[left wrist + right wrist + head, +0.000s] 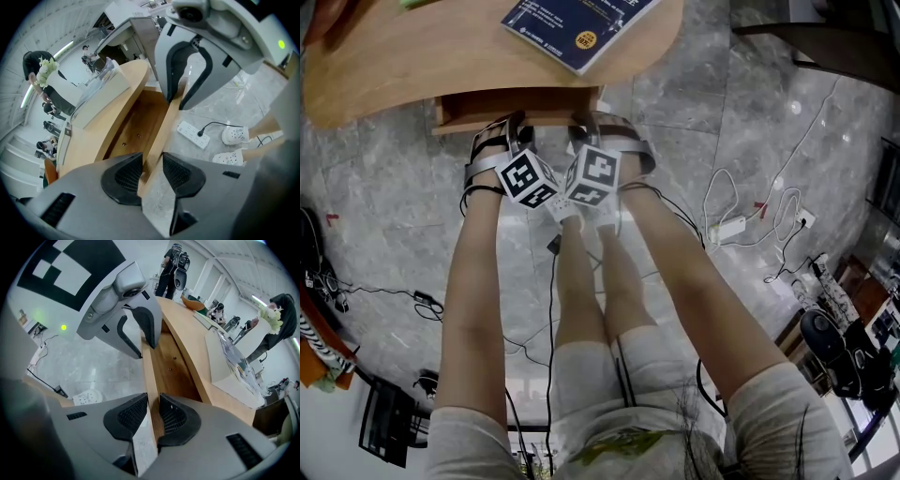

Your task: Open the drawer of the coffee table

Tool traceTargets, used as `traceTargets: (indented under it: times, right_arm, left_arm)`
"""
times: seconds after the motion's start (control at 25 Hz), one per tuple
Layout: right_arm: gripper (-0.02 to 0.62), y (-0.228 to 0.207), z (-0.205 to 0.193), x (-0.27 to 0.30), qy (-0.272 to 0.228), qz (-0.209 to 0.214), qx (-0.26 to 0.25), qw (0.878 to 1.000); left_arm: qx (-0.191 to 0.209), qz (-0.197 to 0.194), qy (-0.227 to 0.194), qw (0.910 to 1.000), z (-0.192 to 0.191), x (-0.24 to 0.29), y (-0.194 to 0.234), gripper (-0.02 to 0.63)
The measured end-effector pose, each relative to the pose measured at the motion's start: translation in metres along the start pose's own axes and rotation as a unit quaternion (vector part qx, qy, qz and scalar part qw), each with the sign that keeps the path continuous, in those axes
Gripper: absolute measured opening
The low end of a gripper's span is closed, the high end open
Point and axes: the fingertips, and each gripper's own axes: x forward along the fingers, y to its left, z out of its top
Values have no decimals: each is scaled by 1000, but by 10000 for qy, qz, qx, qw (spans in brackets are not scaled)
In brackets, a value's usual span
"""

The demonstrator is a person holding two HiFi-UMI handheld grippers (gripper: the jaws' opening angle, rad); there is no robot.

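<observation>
The wooden coffee table [412, 56] lies at the top of the head view. Its drawer [539, 105] sticks out a little from under the tabletop. Both grippers sit side by side on the drawer's front board. My left gripper [151, 164] is shut on the board's top edge [165, 123], one pad inside the drawer and one outside. My right gripper [153, 411] grips the same board [149, 369] further along, and its pads press both faces. The drawer's bare wooden bottom [172, 364] shows behind the board. In the head view the left gripper [502, 131] and right gripper [598, 127] reach down onto the drawer.
A blue book [577, 23] lies on the tabletop, and a white box [229, 369] stands further along it. On the marble floor lie a power strip [192, 134], white slippers [234, 135], cables and a second power strip [727, 228]. People stand in the background.
</observation>
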Motion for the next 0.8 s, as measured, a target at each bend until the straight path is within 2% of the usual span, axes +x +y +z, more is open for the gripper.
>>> traceTargets:
  times: [0.8]
  right_arm:
    - [91, 4, -1, -1, 34, -40, 109, 9999]
  left_arm:
    - [-107, 53, -13, 9999, -2, -1, -3, 137]
